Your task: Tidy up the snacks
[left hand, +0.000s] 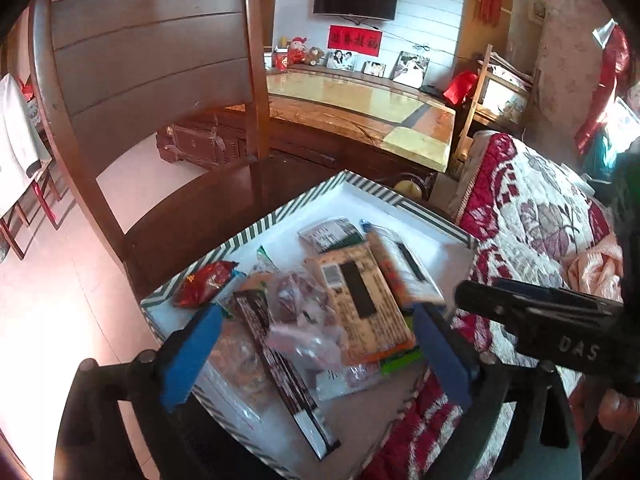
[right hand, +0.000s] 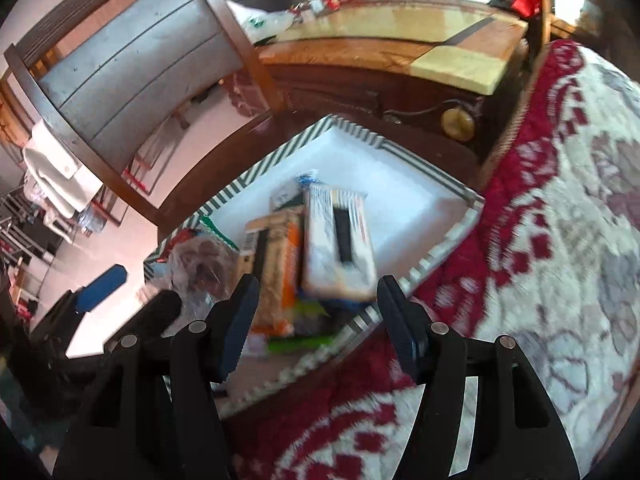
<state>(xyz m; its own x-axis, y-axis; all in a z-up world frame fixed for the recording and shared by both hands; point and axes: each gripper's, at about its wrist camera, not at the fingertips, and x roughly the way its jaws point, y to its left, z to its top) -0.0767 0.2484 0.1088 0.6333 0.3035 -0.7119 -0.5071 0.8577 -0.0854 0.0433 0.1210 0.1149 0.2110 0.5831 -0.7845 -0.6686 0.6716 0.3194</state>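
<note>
**Snacks piled in the striped box, both grippers released above them**

Snacks (left hand: 320,308) lie heaped in the near left half of the striped box (left hand: 416,208), which sits on a wooden chair seat (left hand: 192,216) with a red-and-white quilt (left hand: 528,216) to its right; the far right of the box floor is bare. To finish well, spread packets toward that bare corner, lifting the large tan packet (left hand: 356,300) first, since it lies over others; grip flat packs by an edge. The left gripper (left hand: 316,356) stands wide with nothing between its blue pads; the right gripper (right hand: 316,320) is also released, holding nothing. What lies under the heap is hidden; the small clear bag (left hand: 296,304) perhaps holds dried fruit, but blur smears it and every label.
</note>
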